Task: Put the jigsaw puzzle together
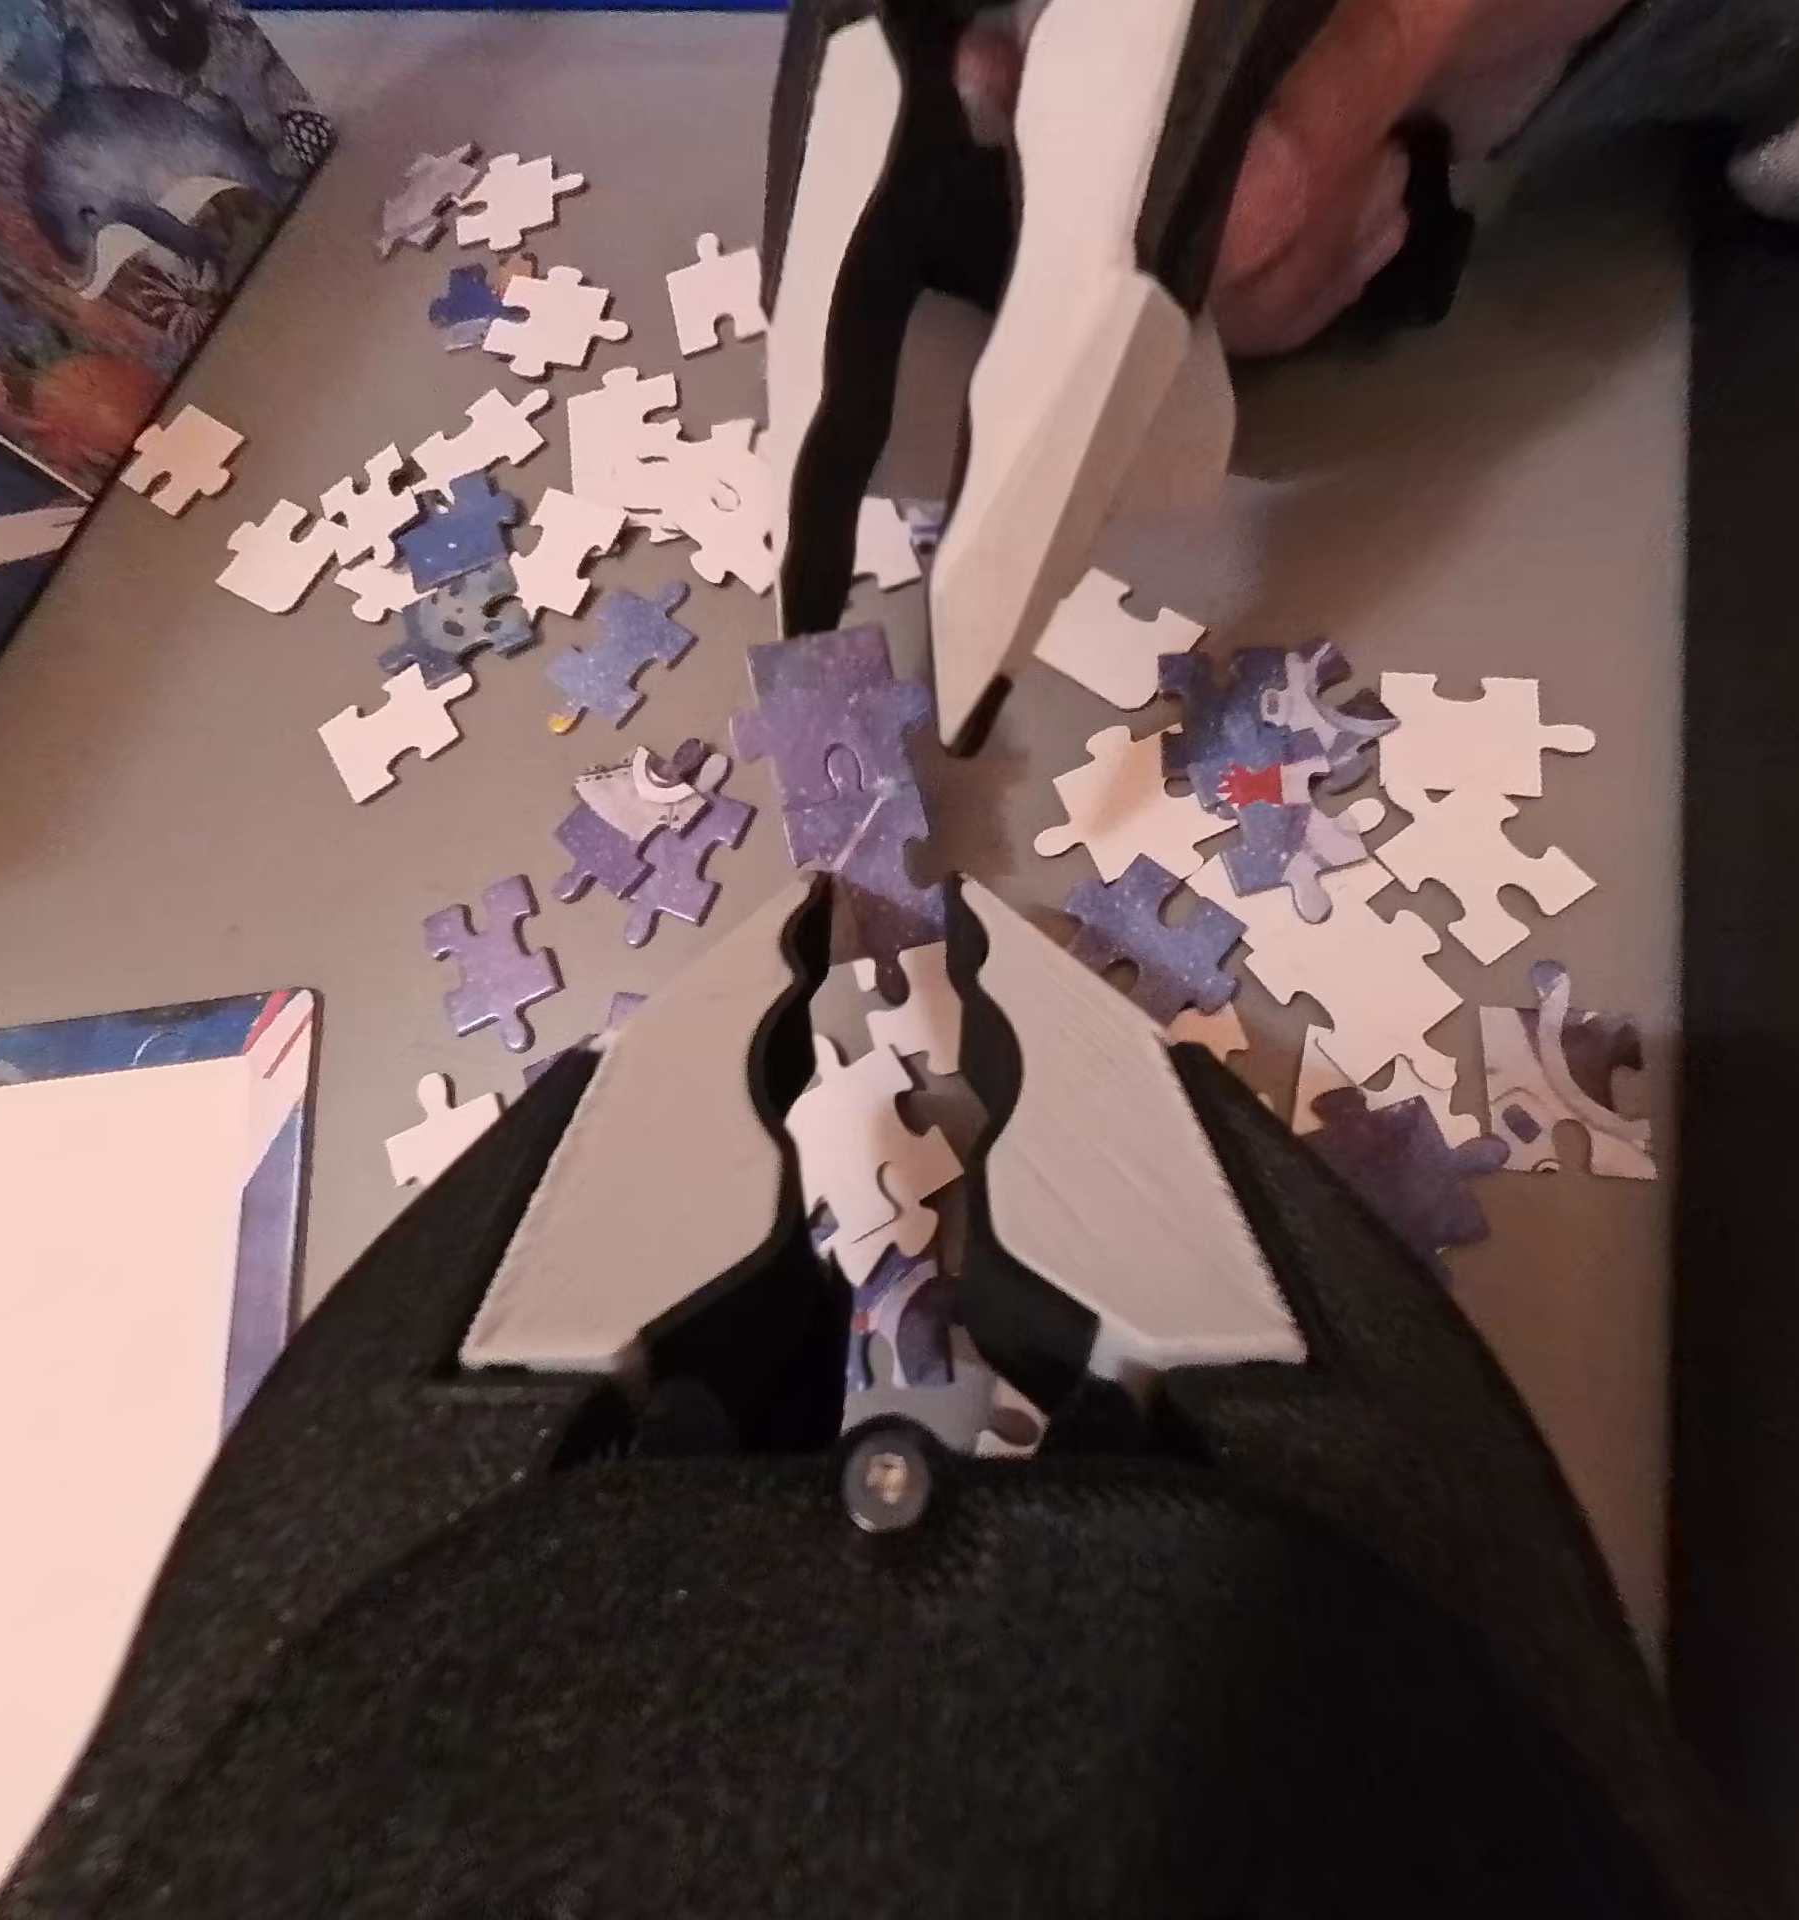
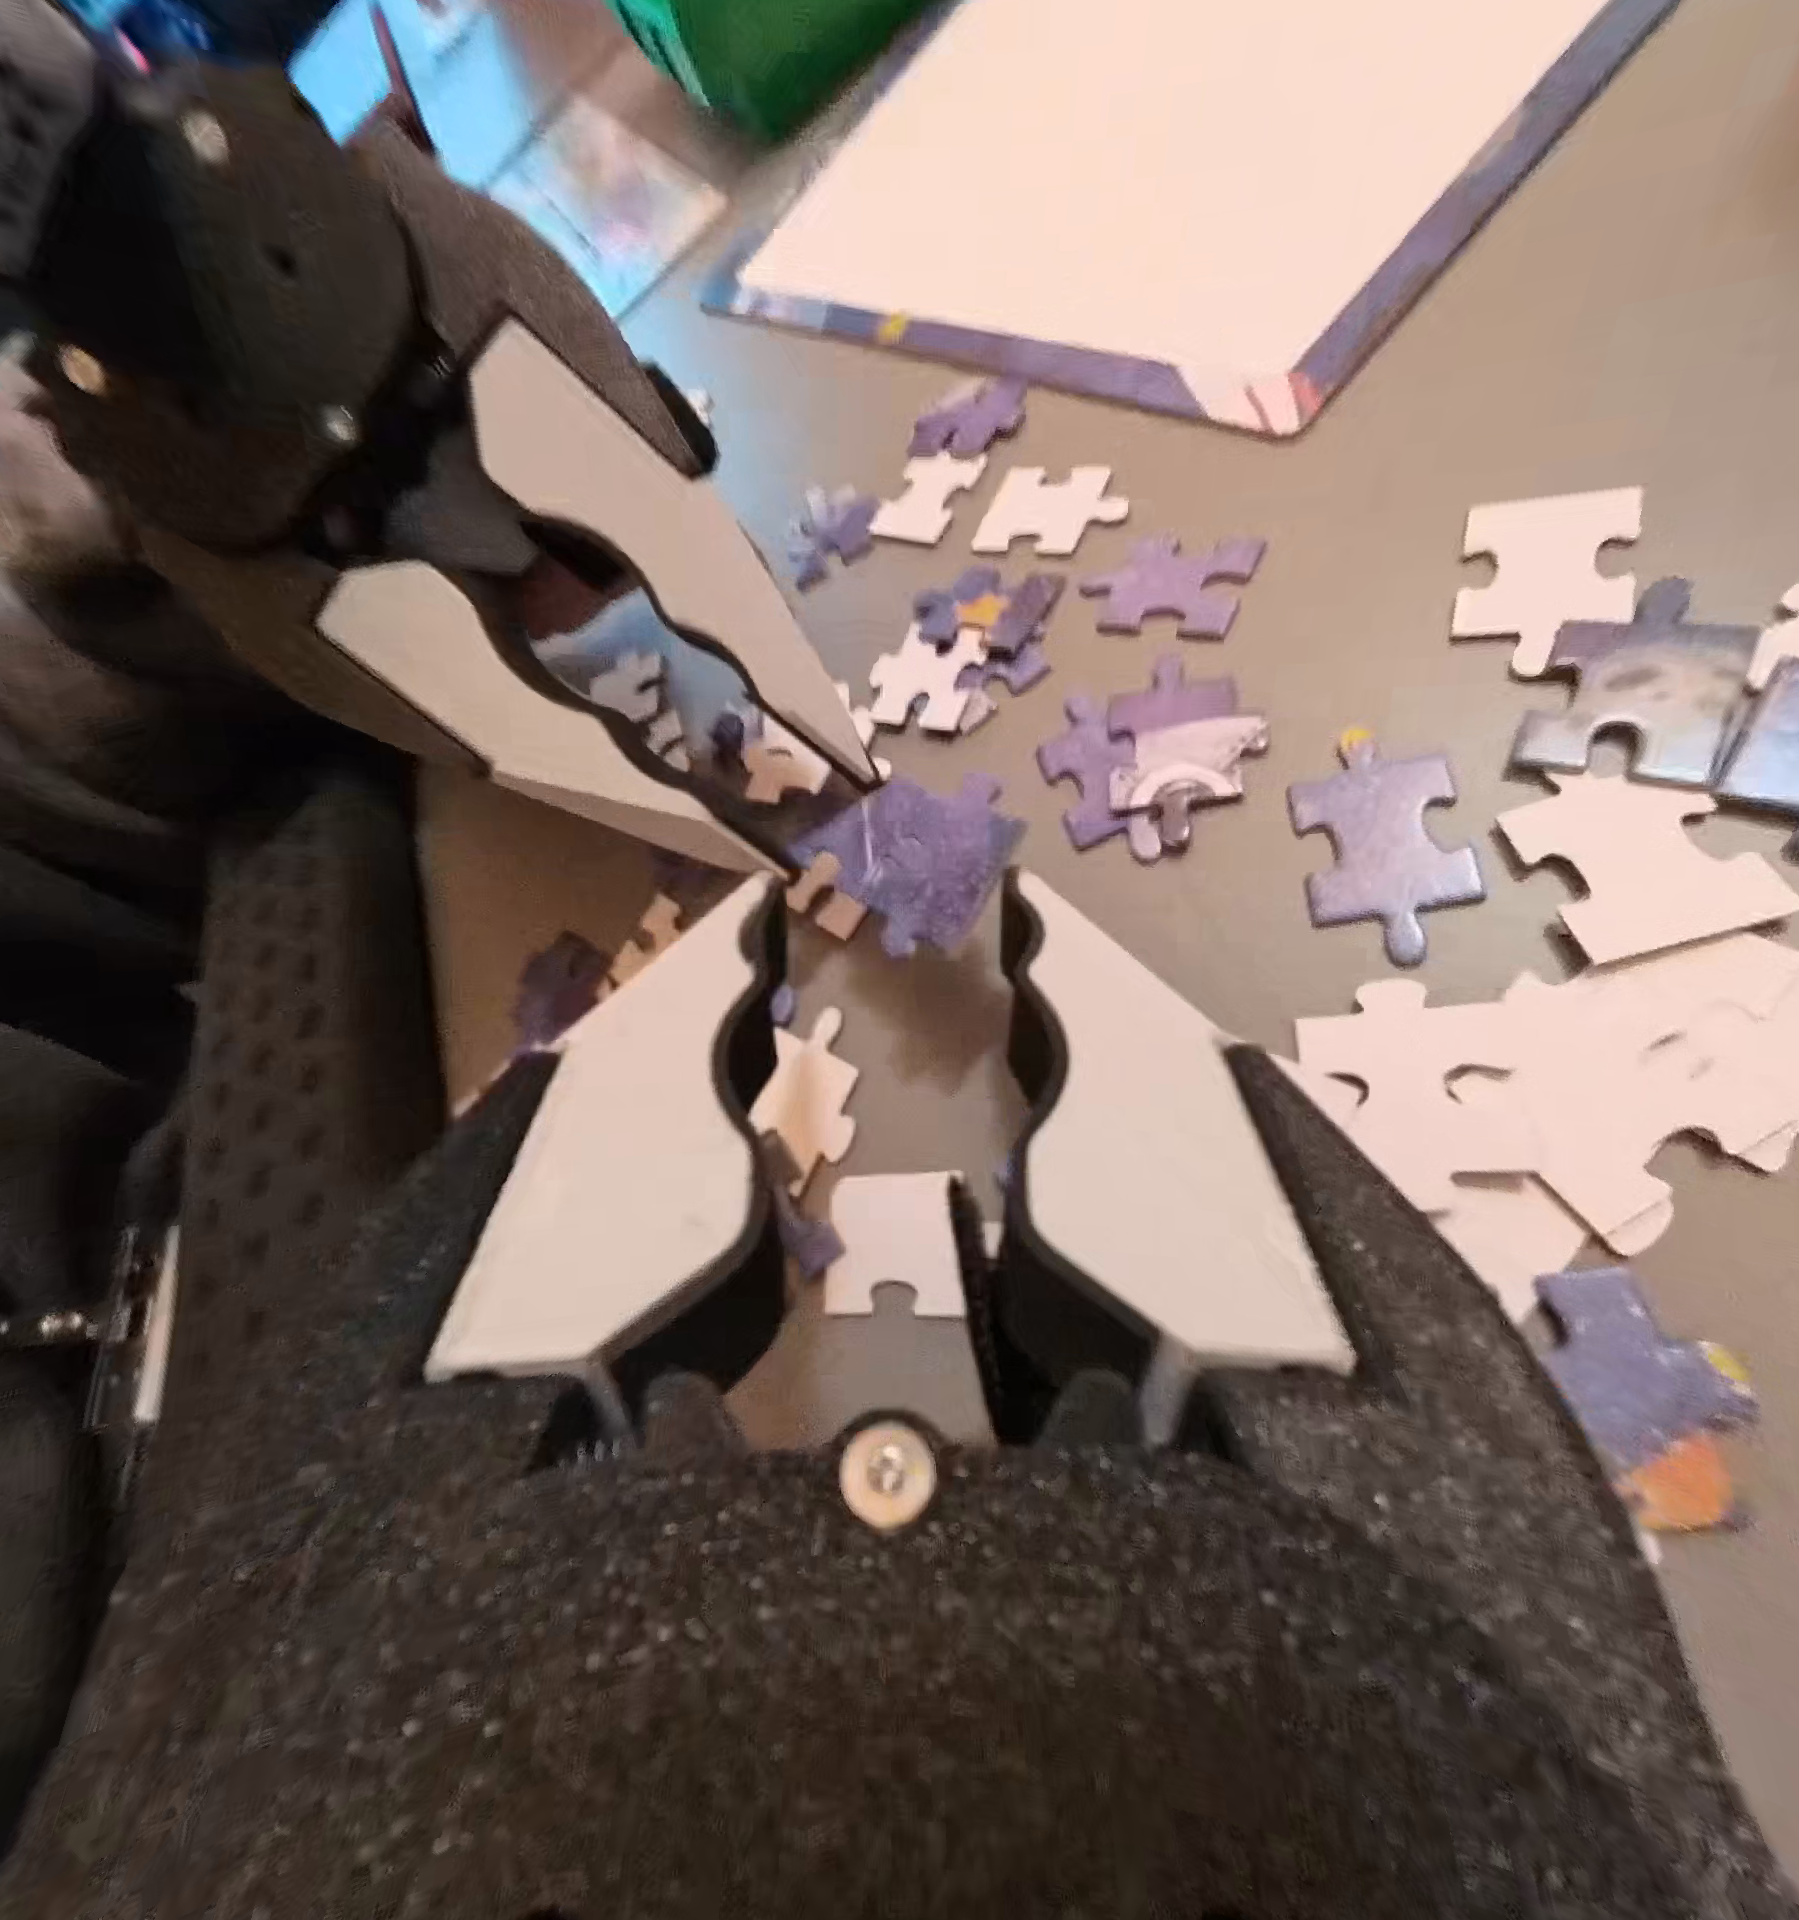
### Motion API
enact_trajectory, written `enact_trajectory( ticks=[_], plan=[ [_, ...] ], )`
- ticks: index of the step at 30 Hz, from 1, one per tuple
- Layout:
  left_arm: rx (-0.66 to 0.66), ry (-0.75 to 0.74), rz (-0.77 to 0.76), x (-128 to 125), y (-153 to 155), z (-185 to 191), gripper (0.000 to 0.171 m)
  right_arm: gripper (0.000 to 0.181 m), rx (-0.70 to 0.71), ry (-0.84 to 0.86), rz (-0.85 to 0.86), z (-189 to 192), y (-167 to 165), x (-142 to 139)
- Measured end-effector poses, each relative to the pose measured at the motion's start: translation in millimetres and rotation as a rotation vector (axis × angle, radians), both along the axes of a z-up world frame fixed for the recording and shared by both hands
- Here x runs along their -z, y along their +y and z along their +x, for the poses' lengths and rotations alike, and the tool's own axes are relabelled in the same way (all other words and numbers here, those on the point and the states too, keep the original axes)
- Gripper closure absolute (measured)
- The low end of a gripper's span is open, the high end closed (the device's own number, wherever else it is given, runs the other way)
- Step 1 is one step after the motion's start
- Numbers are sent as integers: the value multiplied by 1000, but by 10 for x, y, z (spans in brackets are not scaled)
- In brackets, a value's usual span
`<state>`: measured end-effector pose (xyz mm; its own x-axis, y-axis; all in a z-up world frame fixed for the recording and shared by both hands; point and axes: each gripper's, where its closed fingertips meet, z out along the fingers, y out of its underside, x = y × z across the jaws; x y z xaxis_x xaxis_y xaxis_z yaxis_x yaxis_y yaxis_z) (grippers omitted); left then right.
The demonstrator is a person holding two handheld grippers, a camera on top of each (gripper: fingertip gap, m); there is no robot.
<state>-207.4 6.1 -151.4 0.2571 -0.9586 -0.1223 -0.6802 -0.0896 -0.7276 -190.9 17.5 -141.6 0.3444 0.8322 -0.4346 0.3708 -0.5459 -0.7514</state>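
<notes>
Two joined purple starry puzzle pieces (image 1: 833, 764) hang just above the grey table (image 1: 147, 831). My left gripper (image 1: 887, 888) is shut on their near end, pinching the edges. My right gripper (image 1: 879, 675) comes in from the top of the left wrist view, held by a hand (image 1: 1290, 229). Its jaws stand apart on either side of the far end of the pair. In the right wrist view the pair (image 2: 916, 862) lies between my right gripper's (image 2: 893, 883) tips, and the left gripper (image 2: 830, 823) reaches in from the upper left.
Loose pieces (image 1: 479, 520), many face down and white, lie scattered left and right (image 1: 1394, 831) of the grippers. A box lid with a dolphin picture (image 1: 95, 208) sits far left. A white-lined box tray (image 2: 1186, 187) lies nearby. The table's dark edge (image 1: 1768, 935) runs along the right.
</notes>
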Motion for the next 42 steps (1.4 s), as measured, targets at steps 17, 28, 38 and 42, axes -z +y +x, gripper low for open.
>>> enact_trajectory(
  ticks=[17,28,38,42],
  plan=[
    [-140,-168,-8,-379,326,-294,150,163,387,-75,316,639,602,-267],
    [-122,1,-123,-108,149,-535,144,147,-37,-152,318,29,-90,19],
    [130,-118,-204,-366,-917,-400,143,144,-248,-164,141,156,-910,-3],
    [164,-46,-201,-52,-1213,-248,139,132,-238,-388,220,250,-864,282]
  ],
)
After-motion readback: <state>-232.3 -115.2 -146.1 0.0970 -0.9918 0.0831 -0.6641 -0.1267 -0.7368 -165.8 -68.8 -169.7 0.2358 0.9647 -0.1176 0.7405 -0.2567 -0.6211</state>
